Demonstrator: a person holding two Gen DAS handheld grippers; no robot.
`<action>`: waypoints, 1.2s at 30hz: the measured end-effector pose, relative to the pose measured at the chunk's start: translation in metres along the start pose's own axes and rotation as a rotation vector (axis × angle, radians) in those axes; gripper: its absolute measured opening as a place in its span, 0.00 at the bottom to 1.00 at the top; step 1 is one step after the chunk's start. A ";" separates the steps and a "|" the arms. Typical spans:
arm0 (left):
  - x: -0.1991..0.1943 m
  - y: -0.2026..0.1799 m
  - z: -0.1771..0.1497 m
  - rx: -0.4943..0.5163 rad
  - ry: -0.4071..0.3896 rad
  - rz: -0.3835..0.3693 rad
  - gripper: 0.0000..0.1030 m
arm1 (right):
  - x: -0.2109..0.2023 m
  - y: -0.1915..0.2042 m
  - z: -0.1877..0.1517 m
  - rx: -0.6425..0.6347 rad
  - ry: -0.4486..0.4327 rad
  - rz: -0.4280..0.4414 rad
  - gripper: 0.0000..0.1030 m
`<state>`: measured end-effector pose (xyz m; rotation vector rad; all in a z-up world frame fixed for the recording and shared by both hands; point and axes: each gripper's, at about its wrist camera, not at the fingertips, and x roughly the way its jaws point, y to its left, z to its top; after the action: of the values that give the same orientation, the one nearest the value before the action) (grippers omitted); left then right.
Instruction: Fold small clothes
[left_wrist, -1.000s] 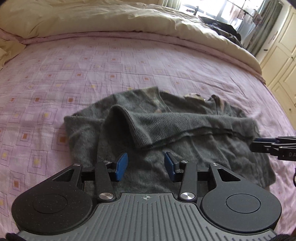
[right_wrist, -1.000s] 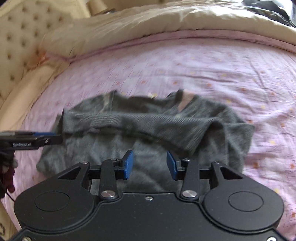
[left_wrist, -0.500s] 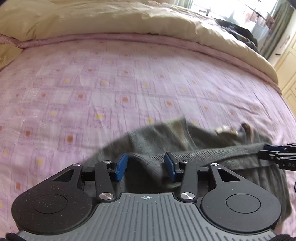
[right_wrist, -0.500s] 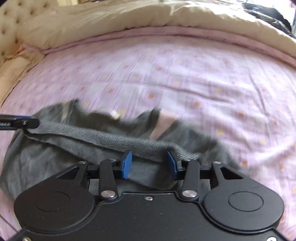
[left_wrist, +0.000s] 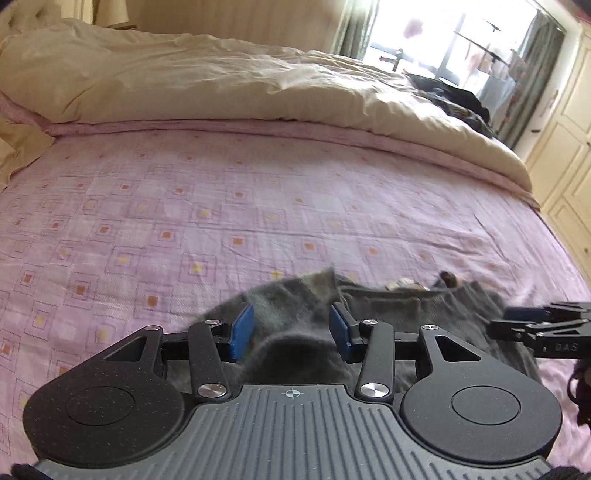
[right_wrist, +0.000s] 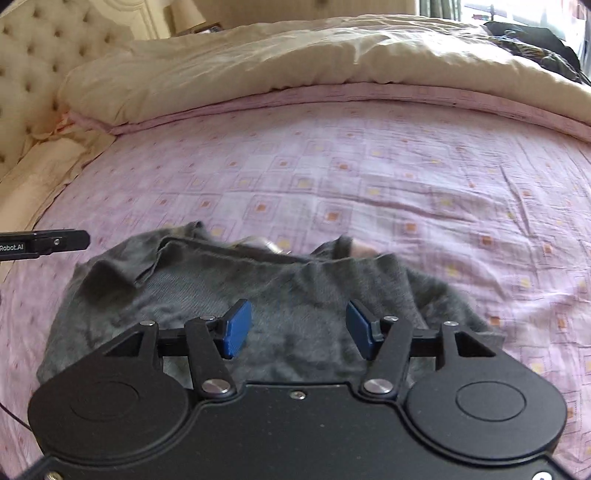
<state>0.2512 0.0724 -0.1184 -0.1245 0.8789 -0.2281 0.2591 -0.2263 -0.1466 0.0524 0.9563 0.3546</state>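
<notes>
A grey knitted sweater lies rumpled on the pink patterned bed sheet, its collar on the far side. My left gripper is open low over the sweater's left part, where a hump of knit rises between its blue pads without being pinched. In the right wrist view the sweater spreads under my right gripper, which is open wide just above the fabric. Each gripper shows in the other's view: the right gripper at the sweater's right edge, the left gripper at its left edge.
A cream duvet is bunched along the far side of the bed, with dark clothes on it near the window. A tufted headboard stands at the left and cream wardrobe doors at the right.
Both grippers have come down and forward over the sweater, so its near part is now hidden under them. The right gripper's jaws have spread wider. The fabric looks more bunched.
</notes>
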 end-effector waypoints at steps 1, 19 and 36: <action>0.002 -0.006 -0.007 0.019 0.023 -0.021 0.43 | 0.000 0.007 -0.005 -0.012 0.010 0.012 0.61; 0.030 0.020 0.015 -0.059 0.041 0.111 0.43 | -0.003 0.070 -0.022 -0.122 0.029 0.099 0.68; 0.003 -0.001 -0.079 0.226 0.204 0.056 0.47 | 0.025 0.020 -0.041 -0.127 0.155 -0.113 0.75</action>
<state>0.1920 0.0693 -0.1702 0.1358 1.0516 -0.2894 0.2335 -0.2039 -0.1858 -0.1464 1.0829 0.3171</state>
